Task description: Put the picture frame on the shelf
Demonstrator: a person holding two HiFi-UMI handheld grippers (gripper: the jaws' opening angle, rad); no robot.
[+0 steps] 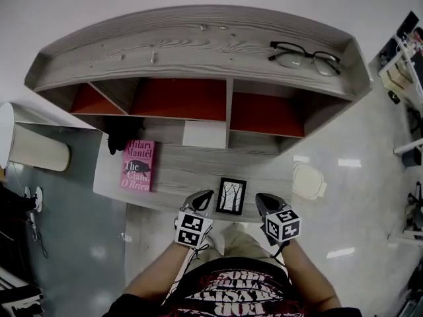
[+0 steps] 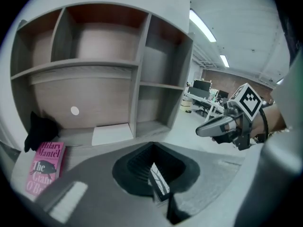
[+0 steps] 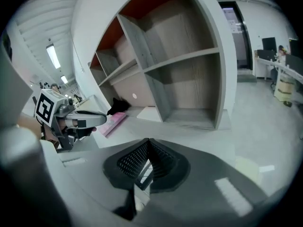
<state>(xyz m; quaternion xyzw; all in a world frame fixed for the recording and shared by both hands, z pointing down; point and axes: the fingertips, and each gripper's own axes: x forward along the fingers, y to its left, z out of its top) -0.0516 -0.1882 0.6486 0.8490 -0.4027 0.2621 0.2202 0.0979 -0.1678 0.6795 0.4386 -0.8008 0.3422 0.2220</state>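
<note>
1. Head view: the picture frame (image 1: 231, 195) lies flat near the front edge of the desk (image 1: 185, 177), between your left tongs (image 1: 203, 199) and right tongs (image 1: 264, 203).
2. Left gripper view: those tongs are pinched together and empty; open them before reaching the frame's edge.
3. Right gripper view: closed and empty too; open them, take the opposite edge, and lift level toward the shelf (image 3: 189, 60).
</note>
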